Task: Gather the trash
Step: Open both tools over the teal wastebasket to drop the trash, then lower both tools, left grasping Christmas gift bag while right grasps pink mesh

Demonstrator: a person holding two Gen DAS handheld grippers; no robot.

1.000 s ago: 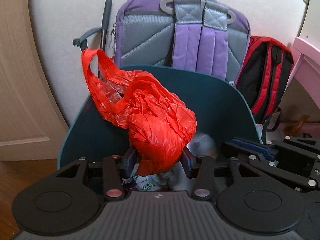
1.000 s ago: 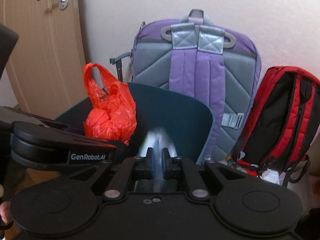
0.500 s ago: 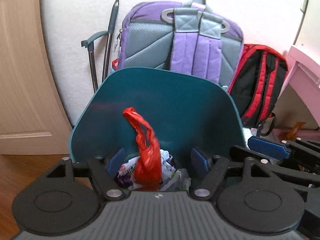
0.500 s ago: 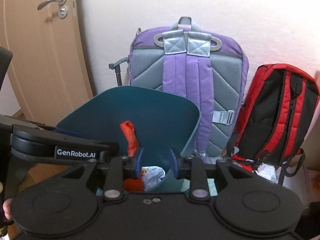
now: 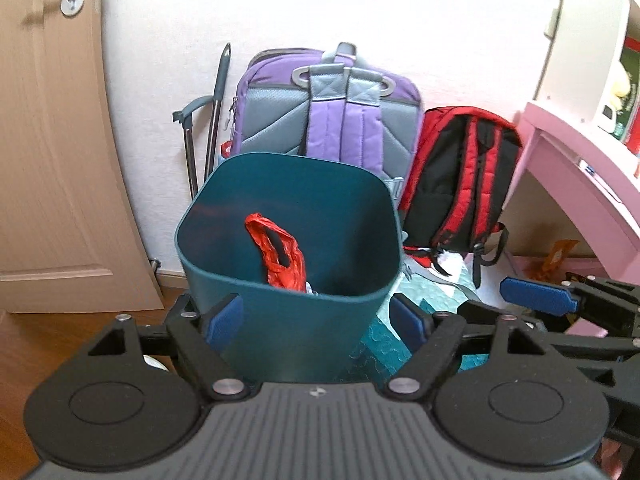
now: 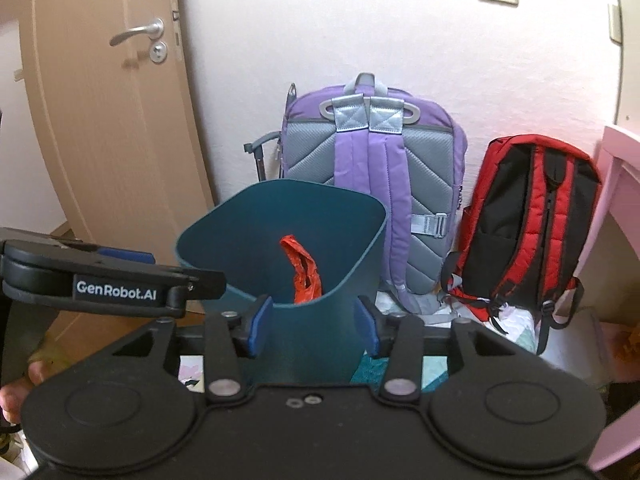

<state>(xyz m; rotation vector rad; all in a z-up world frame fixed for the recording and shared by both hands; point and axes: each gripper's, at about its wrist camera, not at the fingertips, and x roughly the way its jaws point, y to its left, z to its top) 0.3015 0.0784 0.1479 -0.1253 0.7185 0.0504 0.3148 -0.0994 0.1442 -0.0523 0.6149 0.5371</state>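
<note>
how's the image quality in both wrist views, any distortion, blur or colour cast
Left wrist view: fisheye bends the door edge into a curve, dark vignette in the top corners, pink desk washed bright. Right wrist view: same bowing, wall tinted pink at right, teal bin and purple backpack reasonably sharp.

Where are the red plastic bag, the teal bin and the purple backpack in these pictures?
red plastic bag [image 5: 280, 256], left wrist view, on its crumpled handle loop.
teal bin [image 5: 304, 336], left wrist view, on its near outer wall.
purple backpack [image 6: 372, 168], right wrist view, on its shoulder straps.
</note>
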